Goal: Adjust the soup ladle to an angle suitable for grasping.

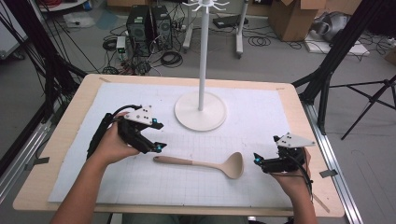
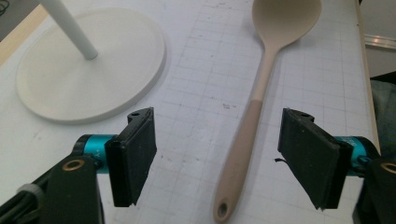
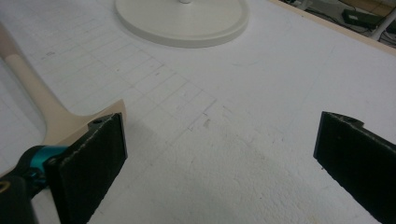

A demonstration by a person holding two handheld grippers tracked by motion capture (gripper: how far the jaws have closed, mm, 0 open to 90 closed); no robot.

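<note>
The ladle (image 1: 205, 164) lies flat on the white mat (image 1: 261, 116), near the table's near edge, its handle pointing left and its bowl to the right. The handle end (with a small hanging hole) lies just right of the left gripper (image 1: 158, 136), which hangs over the mat with nothing between its jaws. In the left gripper view the ladle (image 2: 261, 93) runs away from the camera between the two spread pads (image 2: 133, 156), the handle tip low in the gap and untouched by either pad. The left gripper's jaws stand apart.

The bowl lies just left of the right gripper (image 1: 258, 159), close to it but apart. In the right gripper view the ladle (image 3: 46, 112) sits behind the left pad, and the jaws are spread wide over bare mat.

Farther off, past the ladle's middle, stands the rack (image 1: 201, 109), a white pole on a round base.
</note>
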